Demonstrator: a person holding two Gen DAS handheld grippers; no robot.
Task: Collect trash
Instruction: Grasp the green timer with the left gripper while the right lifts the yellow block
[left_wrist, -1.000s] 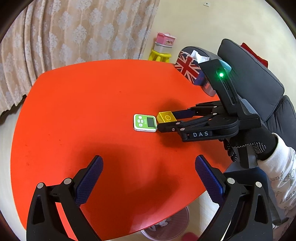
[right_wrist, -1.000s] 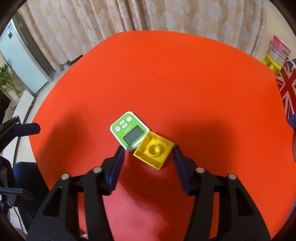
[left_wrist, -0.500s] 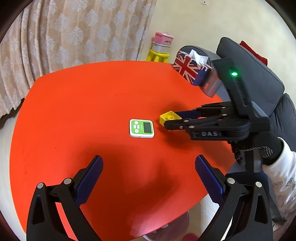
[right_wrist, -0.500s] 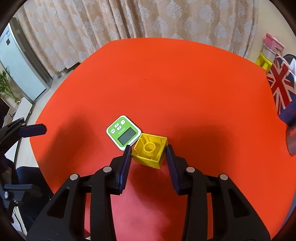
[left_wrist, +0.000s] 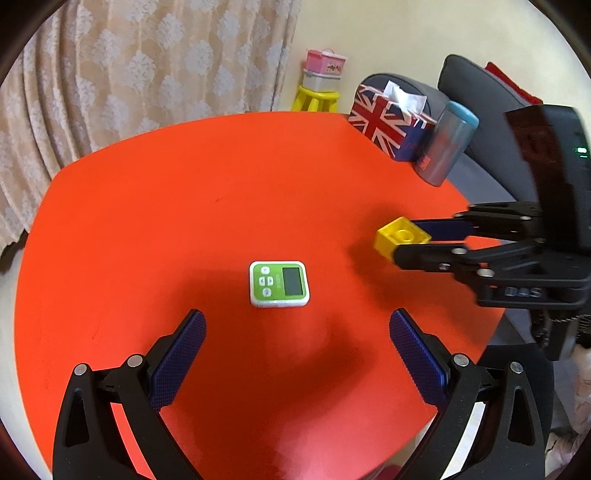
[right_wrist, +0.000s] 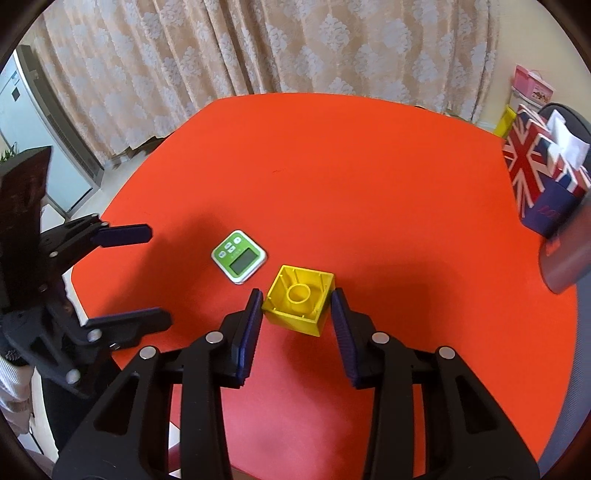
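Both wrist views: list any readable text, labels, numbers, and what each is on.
"DAS", blurred and only partly legible: on the body of the right claw, seen in the left wrist view.
Green timer: button markings and small print too small to read; its screen shows no digits.
Union Jack tissue box: red script on its dark side, too blurred to read.
Grey tumbler: small red mark, unreadable.
Yellow block: no text.

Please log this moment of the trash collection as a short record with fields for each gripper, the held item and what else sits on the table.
right gripper: shut on yellow block, lifted off the table
yellow block: hollow side up, between the pads
left gripper: open, holding nothing, above the near edge
red table: carries the items below
green timer: flat, mid-table
Union Jack tissue box: far right edge
blue-lidded can: beside the tissue box
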